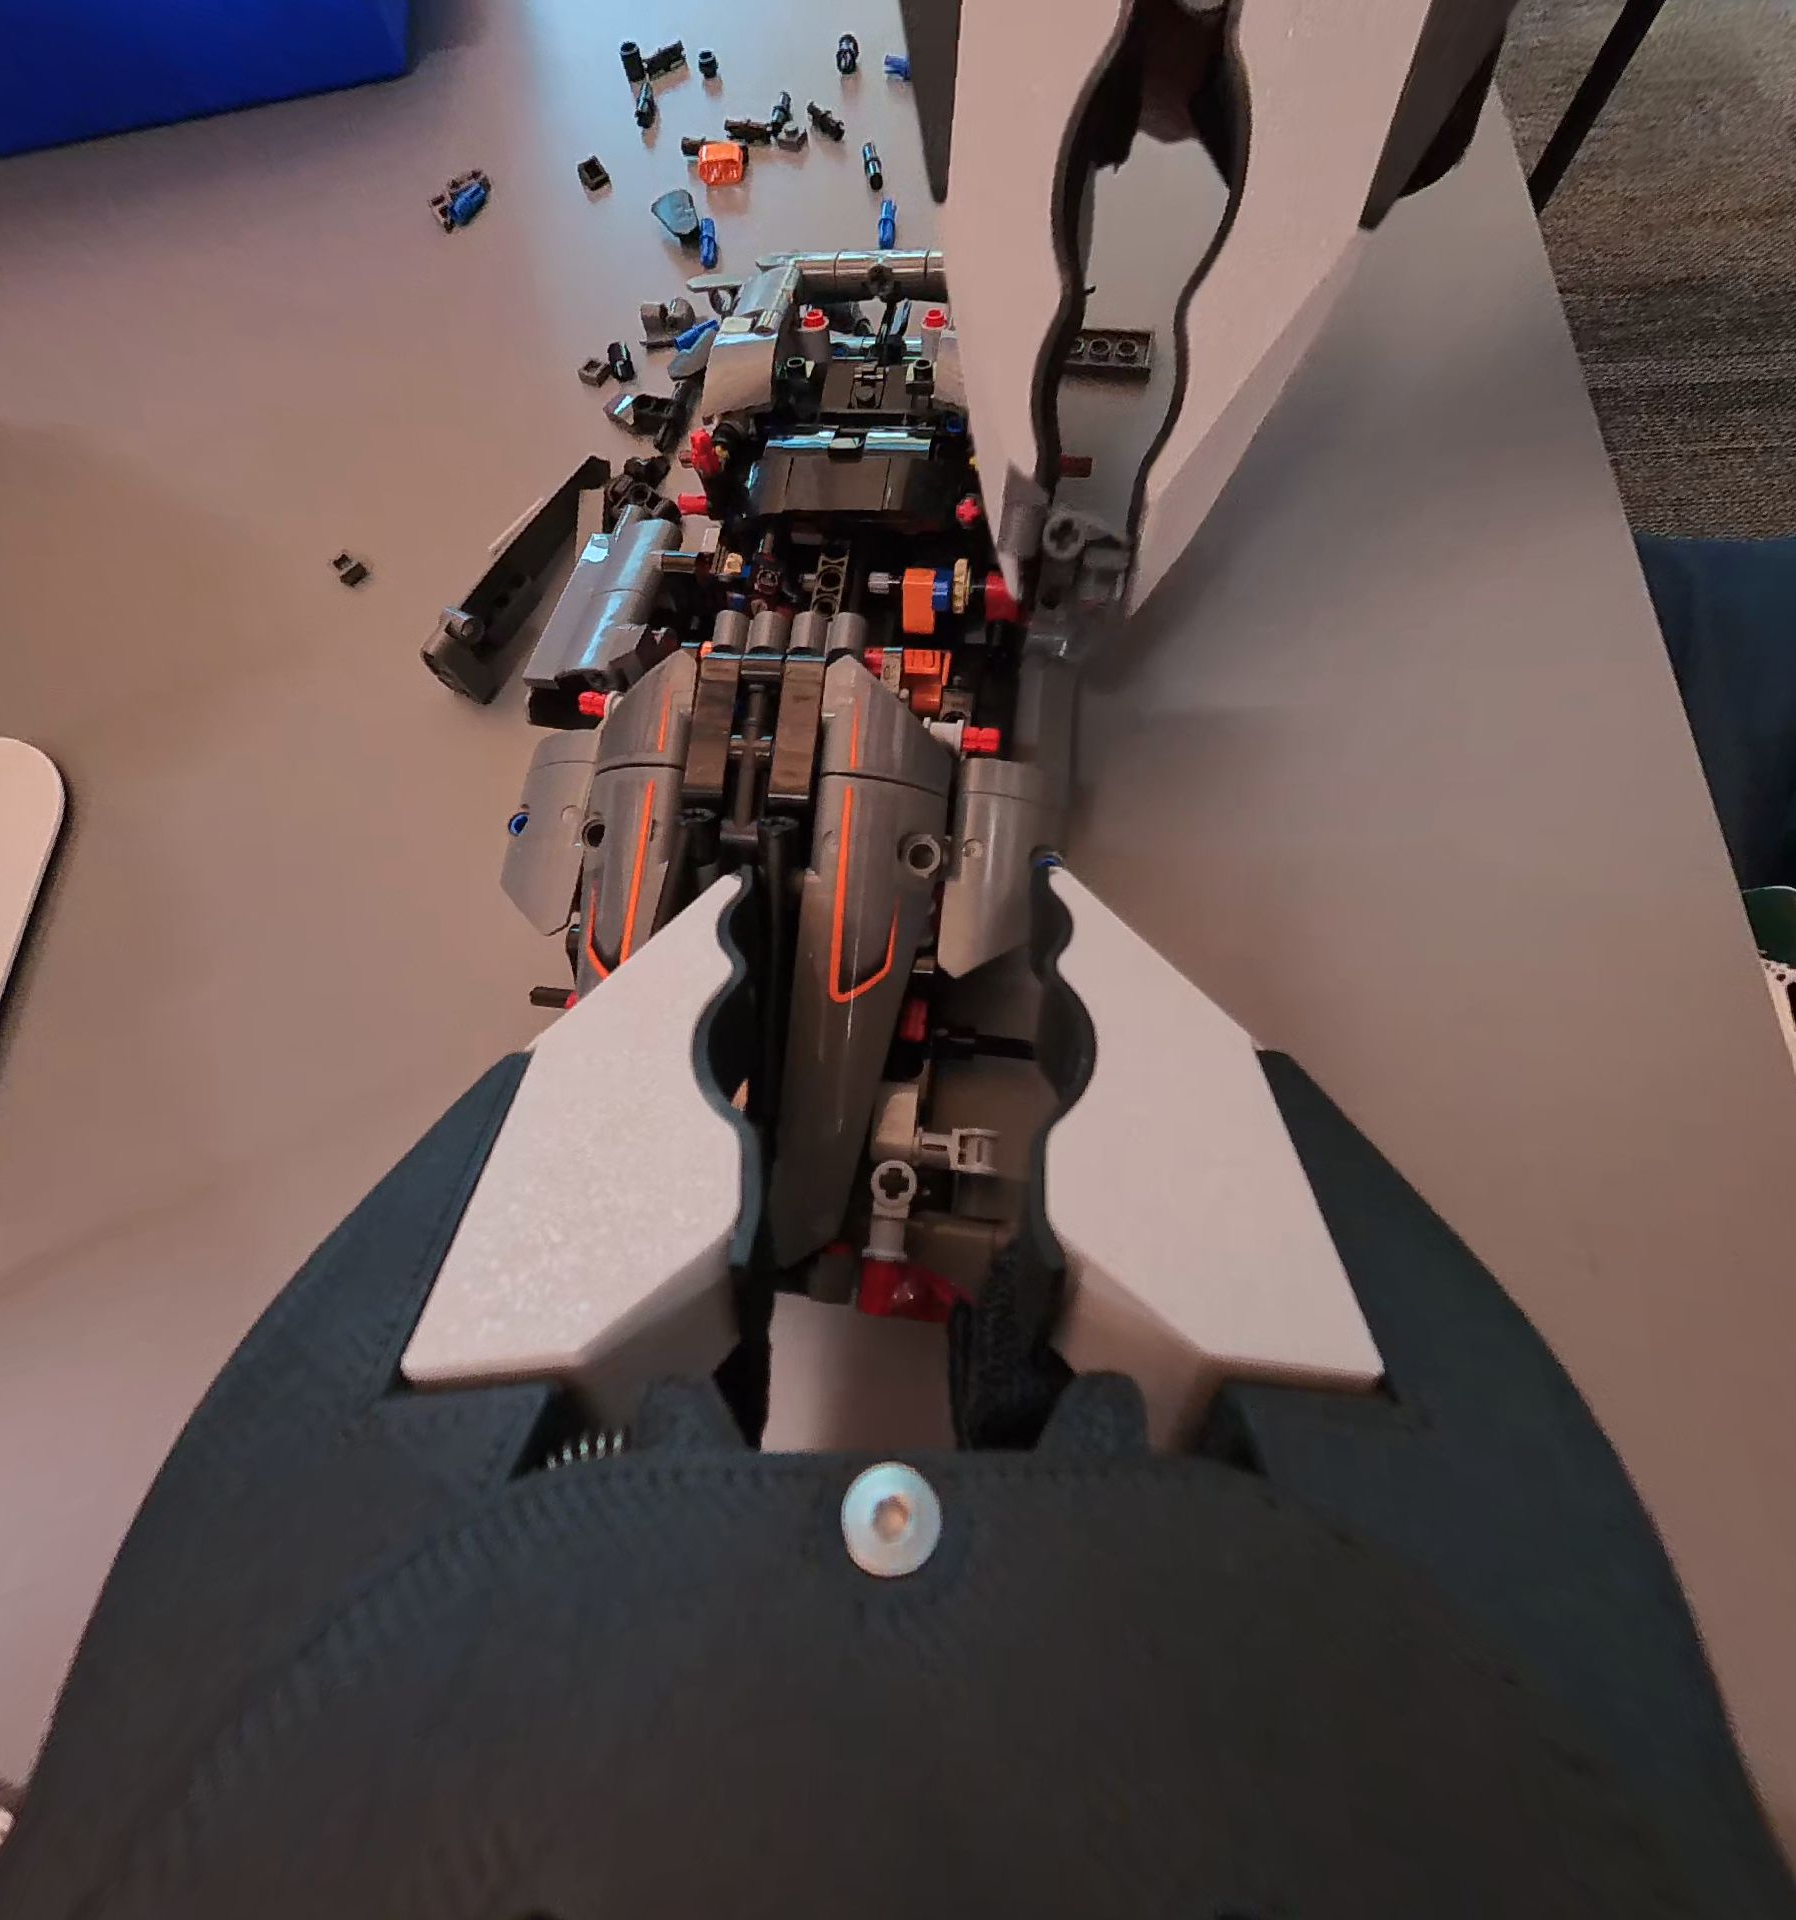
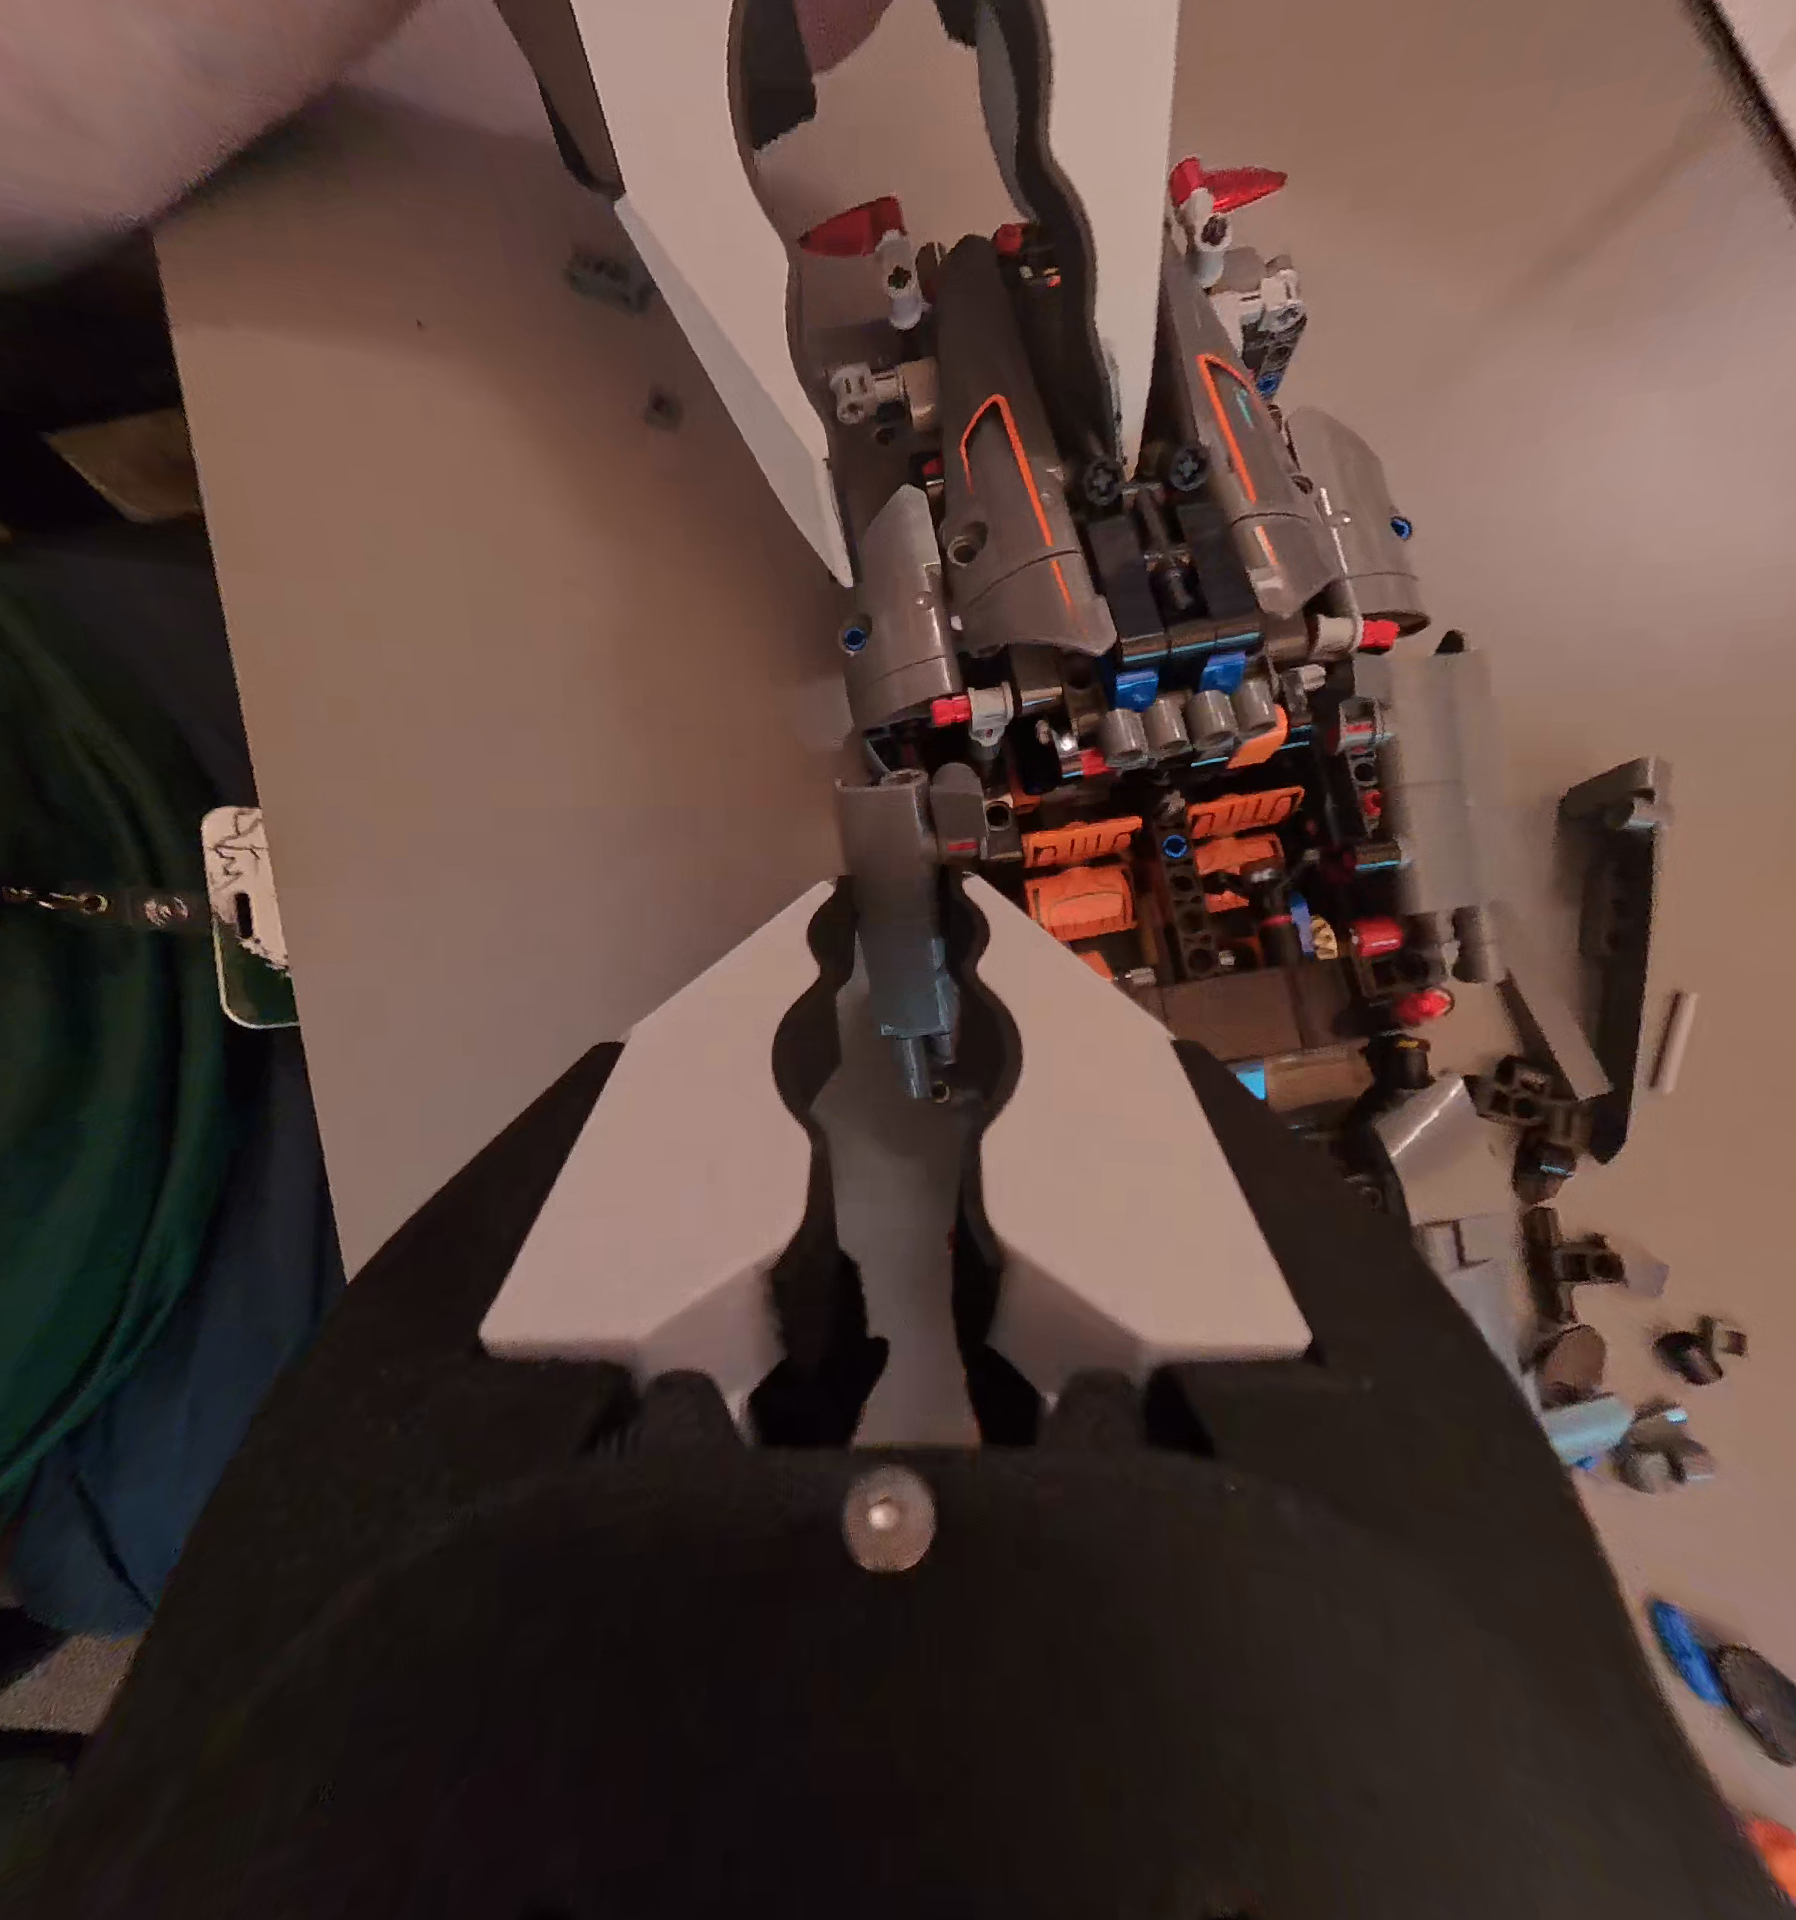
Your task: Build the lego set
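My left gripper [image 1: 889,883] is clamped across the car model's [image 1: 821,644] rear, while my right gripper [image 2: 899,883] pinches a grey piece [image 2: 899,894] end-on against its side.

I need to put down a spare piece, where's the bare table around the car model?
Bare grey tabletop lies left of the dark grey and orange car model, and along its right side. Beyond it, the scattered small loose pieces crowd the surface.
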The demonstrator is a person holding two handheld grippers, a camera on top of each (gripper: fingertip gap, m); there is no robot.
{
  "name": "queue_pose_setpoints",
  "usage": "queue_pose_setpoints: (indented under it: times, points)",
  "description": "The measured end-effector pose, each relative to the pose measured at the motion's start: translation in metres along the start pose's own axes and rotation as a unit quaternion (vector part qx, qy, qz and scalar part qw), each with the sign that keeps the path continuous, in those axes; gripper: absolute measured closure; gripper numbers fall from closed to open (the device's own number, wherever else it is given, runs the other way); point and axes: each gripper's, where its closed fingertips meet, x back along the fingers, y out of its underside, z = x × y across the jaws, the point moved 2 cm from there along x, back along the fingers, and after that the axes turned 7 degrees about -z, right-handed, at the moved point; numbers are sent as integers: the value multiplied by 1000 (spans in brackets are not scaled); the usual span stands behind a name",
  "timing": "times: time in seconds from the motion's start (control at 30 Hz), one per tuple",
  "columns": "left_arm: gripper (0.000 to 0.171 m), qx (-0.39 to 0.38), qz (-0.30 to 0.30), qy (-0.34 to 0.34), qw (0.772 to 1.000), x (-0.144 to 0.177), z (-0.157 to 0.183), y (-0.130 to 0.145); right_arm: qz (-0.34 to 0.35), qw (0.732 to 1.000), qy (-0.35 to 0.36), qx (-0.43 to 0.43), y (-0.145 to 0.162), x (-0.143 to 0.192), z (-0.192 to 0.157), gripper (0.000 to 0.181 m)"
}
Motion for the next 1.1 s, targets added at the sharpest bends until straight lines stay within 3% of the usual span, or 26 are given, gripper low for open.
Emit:
queue_pose_setpoints:
  times: [0.27, 0.67, 0.9, 1.1]
  points:
    - [131, -6, 3, 3, 1000, -5, 3, -6, 72, 997, -13, -37, 13, 12, 1, 166]
    - [134, -6, 5, 8, 1000, -8, 6, -9, 95, 994, -3, -45, 19, 16, -4, 166]
    - [134, -6, 5, 7, 1000, -8, 6, -9, 59, 998, 13, -26, 15, 11, -6, 166]
    - [134, -5, 5, 8, 1000, -8, 6, -10, -24, 999, 26, 14, 10, -3, -7, 166]
